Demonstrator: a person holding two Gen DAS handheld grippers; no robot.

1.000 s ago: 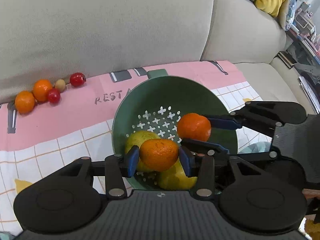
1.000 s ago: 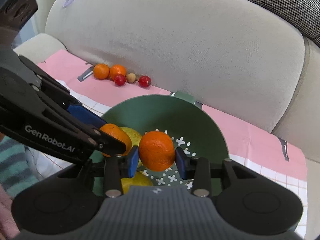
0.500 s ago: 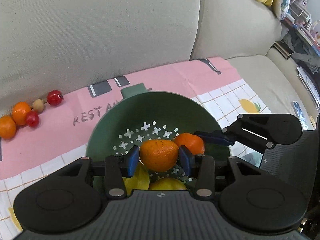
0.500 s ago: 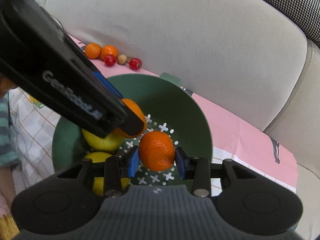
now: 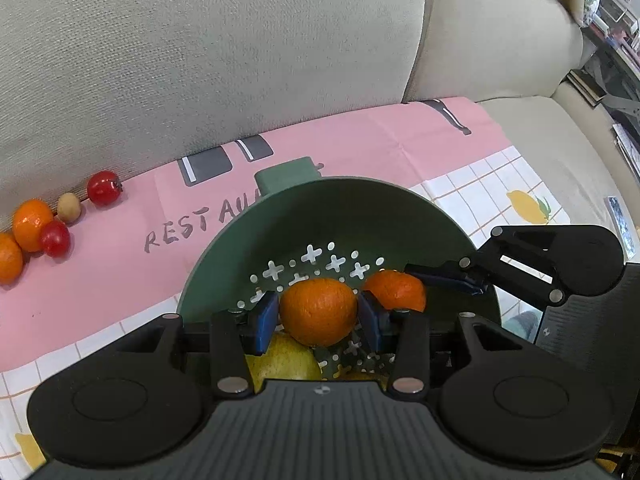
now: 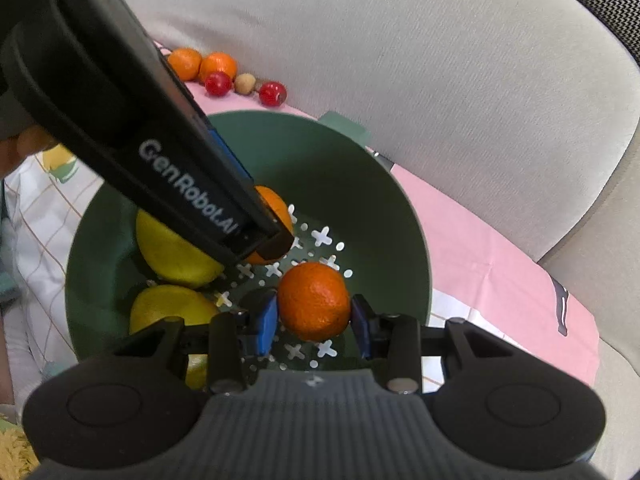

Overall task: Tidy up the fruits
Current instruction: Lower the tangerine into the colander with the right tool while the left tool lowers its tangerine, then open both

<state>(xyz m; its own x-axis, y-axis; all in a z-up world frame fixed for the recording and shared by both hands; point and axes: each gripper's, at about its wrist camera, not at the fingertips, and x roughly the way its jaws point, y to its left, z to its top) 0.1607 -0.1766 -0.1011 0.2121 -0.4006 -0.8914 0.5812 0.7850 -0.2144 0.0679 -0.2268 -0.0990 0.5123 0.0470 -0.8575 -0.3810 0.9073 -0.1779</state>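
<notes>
The left hand-held gripper [image 5: 318, 316] holds one mandarin [image 5: 318, 311] over the green colander [image 5: 400, 216]. The right hand-held gripper [image 6: 314, 316] grips another mandarin [image 6: 313, 300] there, above two lemons [image 6: 172, 252].

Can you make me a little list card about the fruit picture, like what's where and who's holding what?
place: pink printed cloth on a beige sofa
bowl: green plastic colander with cross-shaped holes
left gripper: shut on an orange mandarin, over the colander
right gripper: shut on another orange mandarin, over the colander
in the colander: yellow fruits, lying on the bottom
left on the cloth: two mandarins, two small red fruits, one small tan fruit, by the sofa back
</notes>
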